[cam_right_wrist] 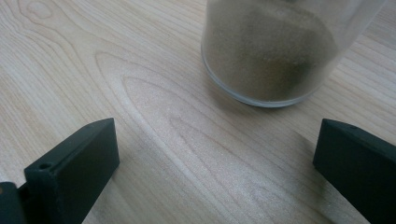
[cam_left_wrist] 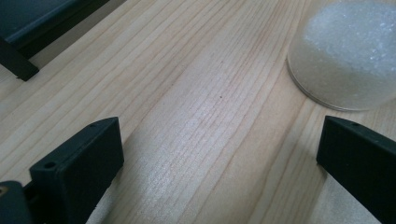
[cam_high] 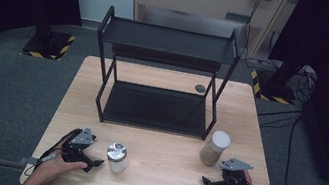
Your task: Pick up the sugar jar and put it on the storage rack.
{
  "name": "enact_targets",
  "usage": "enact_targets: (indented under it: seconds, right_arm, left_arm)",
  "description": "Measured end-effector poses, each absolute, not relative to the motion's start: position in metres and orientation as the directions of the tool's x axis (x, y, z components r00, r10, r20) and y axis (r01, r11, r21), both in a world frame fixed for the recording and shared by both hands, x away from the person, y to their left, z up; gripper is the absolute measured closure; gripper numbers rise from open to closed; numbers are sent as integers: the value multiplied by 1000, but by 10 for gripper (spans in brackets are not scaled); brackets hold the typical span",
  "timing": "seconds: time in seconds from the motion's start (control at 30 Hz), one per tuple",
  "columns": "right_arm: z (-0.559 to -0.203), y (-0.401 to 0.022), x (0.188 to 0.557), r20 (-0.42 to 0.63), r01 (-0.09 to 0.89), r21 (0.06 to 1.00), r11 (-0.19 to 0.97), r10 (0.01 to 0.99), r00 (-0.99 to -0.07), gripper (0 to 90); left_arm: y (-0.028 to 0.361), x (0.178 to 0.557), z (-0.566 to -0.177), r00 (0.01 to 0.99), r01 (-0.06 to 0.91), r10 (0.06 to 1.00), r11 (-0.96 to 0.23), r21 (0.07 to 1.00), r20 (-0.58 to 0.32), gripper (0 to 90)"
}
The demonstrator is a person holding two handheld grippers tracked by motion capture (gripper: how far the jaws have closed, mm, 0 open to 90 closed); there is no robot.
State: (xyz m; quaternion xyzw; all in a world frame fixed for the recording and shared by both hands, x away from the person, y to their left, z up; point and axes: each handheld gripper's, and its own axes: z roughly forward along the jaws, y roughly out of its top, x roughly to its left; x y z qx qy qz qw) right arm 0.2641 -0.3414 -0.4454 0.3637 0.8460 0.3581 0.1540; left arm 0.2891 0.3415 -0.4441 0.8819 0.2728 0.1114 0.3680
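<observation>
In front of the black shelf rack (cam_high: 163, 72), nothing is shelved yet. The left gripper (cam_high: 90, 162) rests with jaws apart beside the white-grain jar (cam_high: 117, 157); further right, the right gripper (cam_high: 210, 184), jaws also apart, faces the brown-powder jar (cam_high: 214, 148). Both 2 jars remain ungrasped.

Pale rectangular wooden table (cam_high: 159, 173): matt, visible grain. Black two-tier metal rack (cam_high: 163, 72): matt finish. Clear smooth jar of white granules (cam_left_wrist: 348, 56), shiny silvery lid. Clear jar of brown powder (cam_right_wrist: 275, 51). Black matt plastic gripper jaws.
</observation>
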Motion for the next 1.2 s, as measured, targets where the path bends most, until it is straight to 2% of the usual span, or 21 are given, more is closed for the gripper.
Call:
enact_targets:
  seconds: [0.37,0.77,1.2]
  right_arm:
    - [-446,-341,264,0,506,718,478,727,-687,8]
    - [-446,-341,264,0,506,718,477,728,-686,9]
    - [-446,-341,264,0,506,718,477,727,-686,8]
  left_arm:
    - [342,289,-444,827,399,563,-580,710,-5,0]
    - [352,276,-435,839,348,544,-557,754,15,15]
    - [345,274,-425,880,308,475,-610,730,25,19]
